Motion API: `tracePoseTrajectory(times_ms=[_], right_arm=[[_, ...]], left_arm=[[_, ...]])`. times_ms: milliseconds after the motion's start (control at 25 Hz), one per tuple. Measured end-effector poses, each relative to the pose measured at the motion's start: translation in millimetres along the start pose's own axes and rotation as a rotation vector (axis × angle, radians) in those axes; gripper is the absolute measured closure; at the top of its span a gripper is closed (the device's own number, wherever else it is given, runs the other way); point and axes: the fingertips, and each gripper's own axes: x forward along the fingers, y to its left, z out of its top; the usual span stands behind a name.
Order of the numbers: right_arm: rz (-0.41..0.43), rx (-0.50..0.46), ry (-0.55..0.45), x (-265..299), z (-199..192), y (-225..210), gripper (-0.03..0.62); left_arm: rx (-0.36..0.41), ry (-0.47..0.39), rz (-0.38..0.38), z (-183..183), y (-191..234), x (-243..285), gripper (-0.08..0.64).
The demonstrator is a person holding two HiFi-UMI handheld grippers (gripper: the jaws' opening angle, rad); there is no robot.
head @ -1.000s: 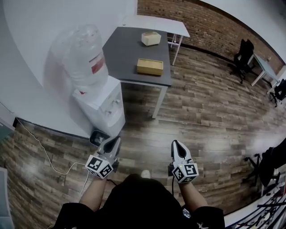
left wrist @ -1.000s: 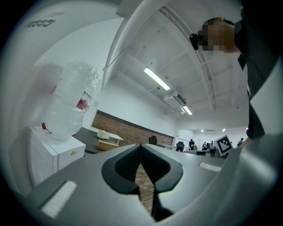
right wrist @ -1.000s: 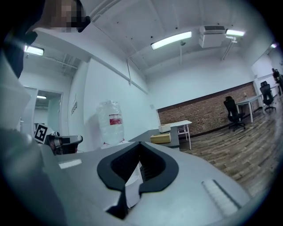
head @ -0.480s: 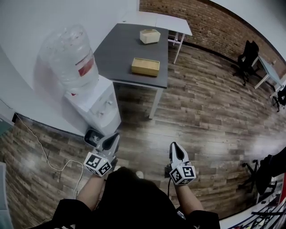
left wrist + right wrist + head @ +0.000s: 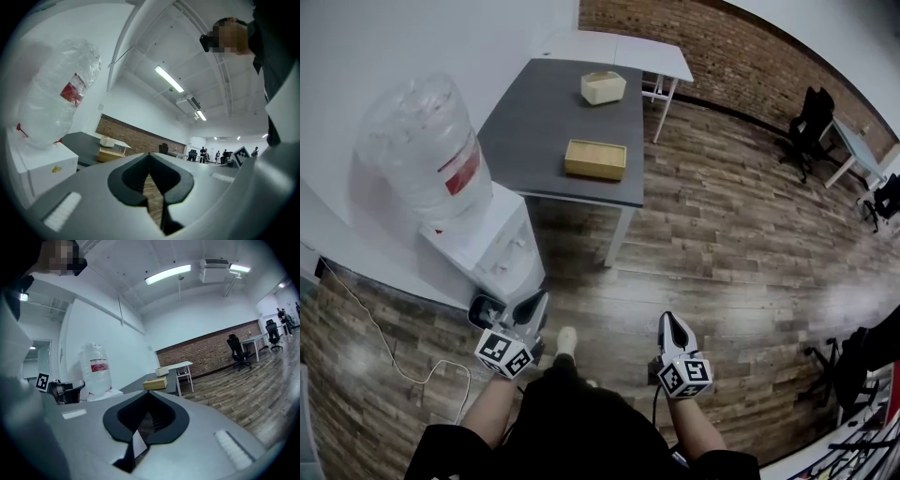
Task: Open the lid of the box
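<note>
Tan box and pale box sit on grey table, well apart from both grippers; cannot tell which is target. Judgement: approach phase, nothing within reach, hence empty claws.

Left gripper: jaws together, nothing between. Right gripper: same.

Both held low before torso, forearms forward, pointing roughly level toward table. Water dispenser near left gripper.

Black top, seemingly short-sleeved; left gripper and right gripper grey-white, with black-and-white marker cubes.
</note>
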Motion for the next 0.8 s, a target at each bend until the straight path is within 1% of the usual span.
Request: tracePoseTrajectory(times_ms=[120, 240, 360, 560, 800], right_arm=[[-0.025, -0.005, -0.006, 24.1, 12.3, -7.6, 0.591], [-0.018, -0.034, -0.024, 58.5, 29.1, -3.1, 0.589], [-0.001, -0.062, -0.043, 92.4, 43.3, 5.3, 0.590], [0.013, -0.076, -0.049, 135.5, 55.7, 13.0, 0.591], [-0.014, -0.076, -0.047, 158.3, 59.0, 13.4, 0.591]], left_arm=[[-0.003, 0.006, -0.038, 3.8, 11.2, 26.7, 0.560], [0.002, -0.002, -0.072, 13.5, 28.9, 52.0, 0.560], [-0.007, -0.013, -0.083, 20.0, 50.8, 73.7, 0.560], [-0.006, -0.008, -0.112, 26.4, 75.1, 99.0, 0.560], [-0.016, 0.001, -0.119, 29.0, 99.7, 110.4, 0.560]])
